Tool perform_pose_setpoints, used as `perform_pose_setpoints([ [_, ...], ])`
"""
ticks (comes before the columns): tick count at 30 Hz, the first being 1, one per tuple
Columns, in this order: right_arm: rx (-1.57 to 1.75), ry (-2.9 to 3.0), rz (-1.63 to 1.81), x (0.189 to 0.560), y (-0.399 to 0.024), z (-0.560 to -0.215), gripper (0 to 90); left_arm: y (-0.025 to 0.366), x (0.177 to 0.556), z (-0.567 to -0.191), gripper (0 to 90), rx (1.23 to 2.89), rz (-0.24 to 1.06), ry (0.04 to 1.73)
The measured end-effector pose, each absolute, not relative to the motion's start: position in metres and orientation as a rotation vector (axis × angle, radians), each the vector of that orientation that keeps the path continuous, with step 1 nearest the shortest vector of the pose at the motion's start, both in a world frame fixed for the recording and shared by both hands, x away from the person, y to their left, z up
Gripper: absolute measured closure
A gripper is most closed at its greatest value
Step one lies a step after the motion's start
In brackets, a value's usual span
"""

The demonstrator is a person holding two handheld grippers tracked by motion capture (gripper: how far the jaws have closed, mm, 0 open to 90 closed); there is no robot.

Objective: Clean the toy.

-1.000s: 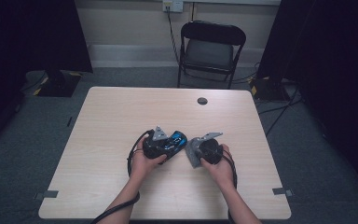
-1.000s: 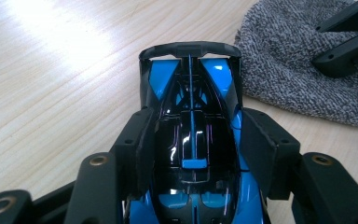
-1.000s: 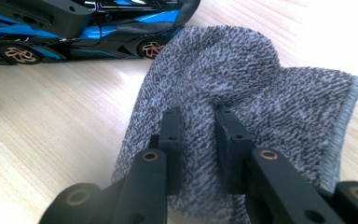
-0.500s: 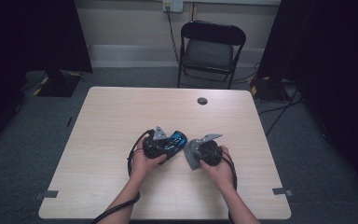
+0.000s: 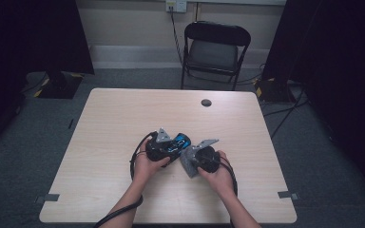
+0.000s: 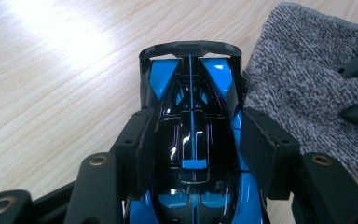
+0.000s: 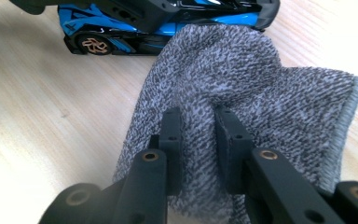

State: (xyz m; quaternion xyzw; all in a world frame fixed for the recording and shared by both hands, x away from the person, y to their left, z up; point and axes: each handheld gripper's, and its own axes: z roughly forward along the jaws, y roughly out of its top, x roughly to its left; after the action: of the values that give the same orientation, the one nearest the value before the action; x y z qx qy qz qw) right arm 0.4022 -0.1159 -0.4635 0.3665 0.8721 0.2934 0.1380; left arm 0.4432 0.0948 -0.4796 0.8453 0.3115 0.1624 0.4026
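The left gripper's (image 6: 193,154) fingers (image 6: 137,149) are partly closed on a black and blue toy car (image 6: 193,116), one pad pressing each flank at the cabin, so the car is clamped and pinned on the pale wood worktop (image 6: 51,70). Its rear wing points away from this gripper.

The right gripper's (image 7: 200,140) fingers (image 7: 172,135) are nearly shut, pinching a raised fold of a grey knitted cloth (image 7: 270,102). The free part of the cloth drapes forward and touches the side of the car, just behind a bronze-spoked wheel (image 7: 93,45).

In the high view both hands meet at the near middle of the worktop, the left gripper (image 5: 164,147) with the car (image 5: 180,141) just beside the right gripper (image 5: 202,159) and cloth (they sit almost against each other). A small dark disc (image 5: 206,102) lies well apart, toward the far edge, with a folding chair (image 5: 214,52) beyond.

Risks, as a judgement: this looks like wiping the car. The glossy, tapering body could squirt out of the pads if the cloth pushes sideways. The pinch holds only a fold, so the cloth might slip free or snag on the wing. The two grippers are close enough to collide.
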Motion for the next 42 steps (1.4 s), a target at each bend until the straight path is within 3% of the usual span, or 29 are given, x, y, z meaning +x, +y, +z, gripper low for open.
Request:
perform_pose_setpoints([
  [42,0.980,2.615,0.924,0.379,-0.087,-0.466,73.9,0.095,0.442,-0.480,45.9,2.129,0.413,0.789],
])
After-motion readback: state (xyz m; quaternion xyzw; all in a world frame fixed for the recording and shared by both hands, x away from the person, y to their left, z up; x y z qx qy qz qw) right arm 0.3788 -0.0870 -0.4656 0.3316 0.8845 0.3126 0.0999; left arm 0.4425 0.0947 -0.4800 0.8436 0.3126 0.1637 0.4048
